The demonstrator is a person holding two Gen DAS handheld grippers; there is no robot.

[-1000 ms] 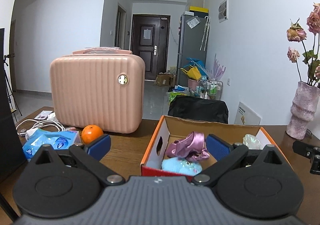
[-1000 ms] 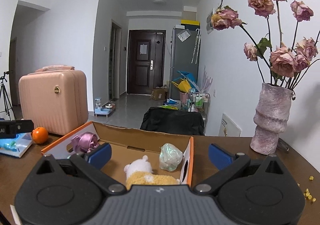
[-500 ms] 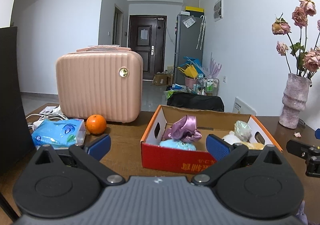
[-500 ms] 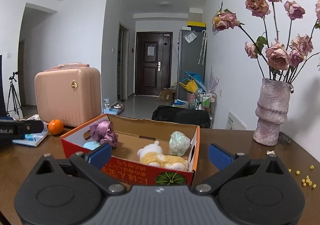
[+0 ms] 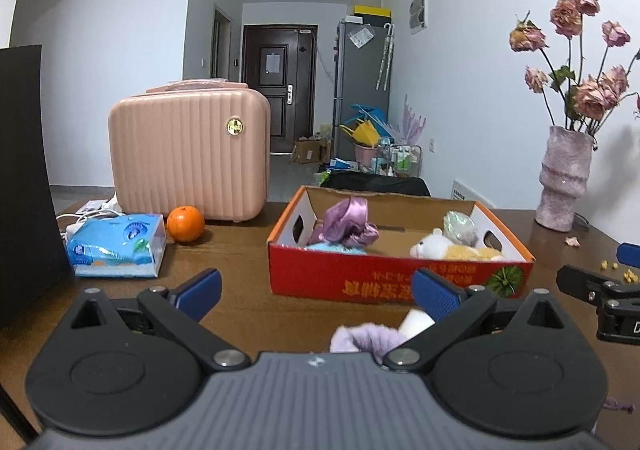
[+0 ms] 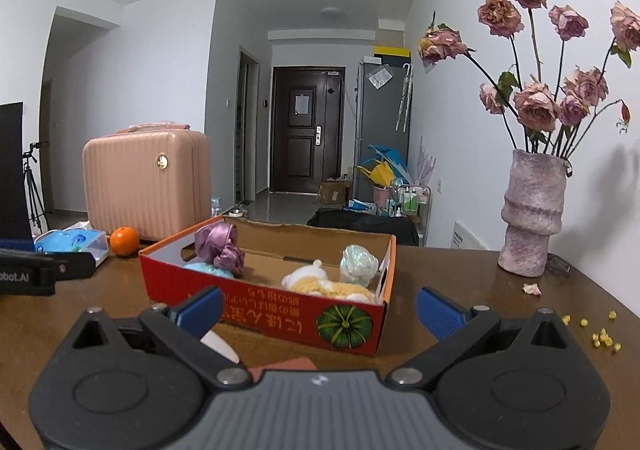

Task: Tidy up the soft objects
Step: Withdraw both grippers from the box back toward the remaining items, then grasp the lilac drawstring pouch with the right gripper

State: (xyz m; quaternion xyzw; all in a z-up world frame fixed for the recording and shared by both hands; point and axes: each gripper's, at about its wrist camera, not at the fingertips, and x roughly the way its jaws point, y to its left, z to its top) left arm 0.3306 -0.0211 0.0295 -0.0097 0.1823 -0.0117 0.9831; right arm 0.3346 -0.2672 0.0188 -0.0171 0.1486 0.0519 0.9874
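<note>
A red cardboard box point(image 5: 396, 278) point(image 6: 264, 306) sits on the brown table. In it lie a purple satin scrunchie point(image 5: 348, 222) point(image 6: 220, 246), a light blue plush point(image 5: 332, 247), a yellow-white plush animal point(image 5: 448, 248) point(image 6: 320, 284) and a pale iridescent bundle point(image 5: 458, 226) point(image 6: 358, 264). My left gripper point(image 5: 316, 290) is open and empty, in front of the box. A fuzzy lilac soft item point(image 5: 368, 338) and a white piece point(image 5: 414, 322) lie on the table just under it. My right gripper point(image 6: 318, 308) is open and empty, with a white piece point(image 6: 220, 344) and a salmon item point(image 6: 288, 364) below it.
A pink suitcase point(image 5: 188, 154), an orange point(image 5: 185, 224), a tissue pack point(image 5: 116, 250) and a black panel point(image 5: 24, 178) are at the left. A vase of dried roses point(image 6: 532, 214) stands at the right, with yellow crumbs point(image 6: 600, 336) near it.
Both grippers have pulled back from over the box toward the table's near side and stayed open. The box's front wall and soft items on the table near me have come into view.
</note>
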